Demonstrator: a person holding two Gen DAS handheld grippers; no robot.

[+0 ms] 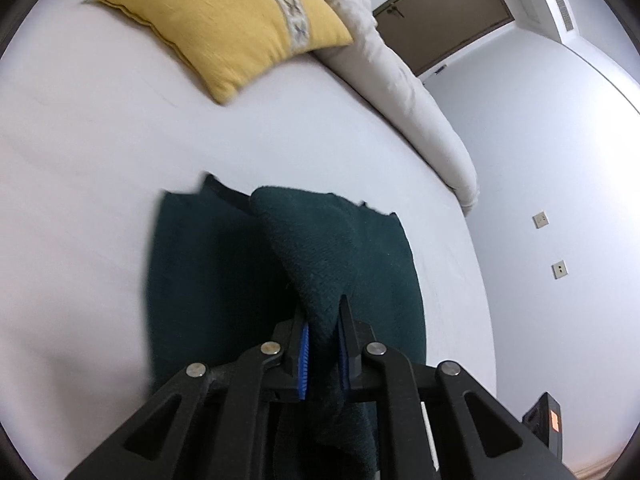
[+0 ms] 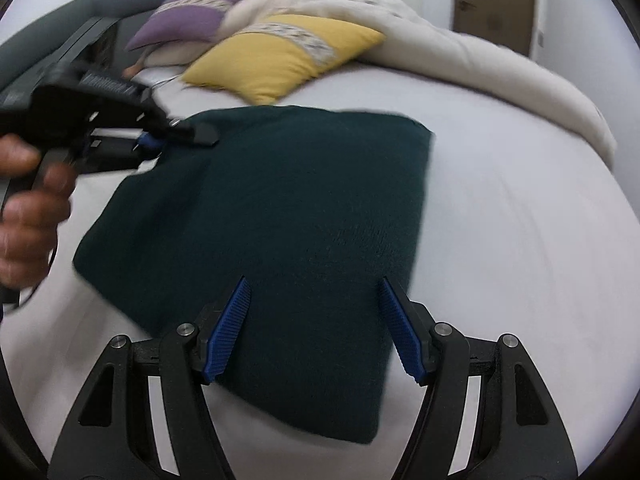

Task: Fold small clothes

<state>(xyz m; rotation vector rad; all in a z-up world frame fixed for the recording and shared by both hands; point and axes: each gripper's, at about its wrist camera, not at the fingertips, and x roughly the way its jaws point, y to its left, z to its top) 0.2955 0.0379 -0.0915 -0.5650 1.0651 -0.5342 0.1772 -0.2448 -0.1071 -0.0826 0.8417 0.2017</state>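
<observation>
Dark green knit garment (image 2: 280,240): lies centre frame on the white bed sheet (image 2: 520,240). Left gripper (image 1: 323,344): pinches a lifted fold of it. Right gripper (image 2: 314,330): jaws wide apart, empty, above its near edge. Yellow cushion (image 1: 224,20): upper frame.

Left hand-held gripper (image 1: 323,330) clamped, right hand-held gripper (image 2: 314,296) wide apart

garment (image 2: 280,216) flat on bed (image 2: 500,240), mid-sheet | left gripper (image 1: 323,344) at garment's left corner, fold of cloth between its fingers (image 1: 303,354) | right gripper (image 2: 314,320) above garment's near edge | cushion (image 2: 280,56) behind garment | second cushion (image 2: 188,16) behind and left of it | duvet (image 2: 460,52) along bed's far right edge
</observation>
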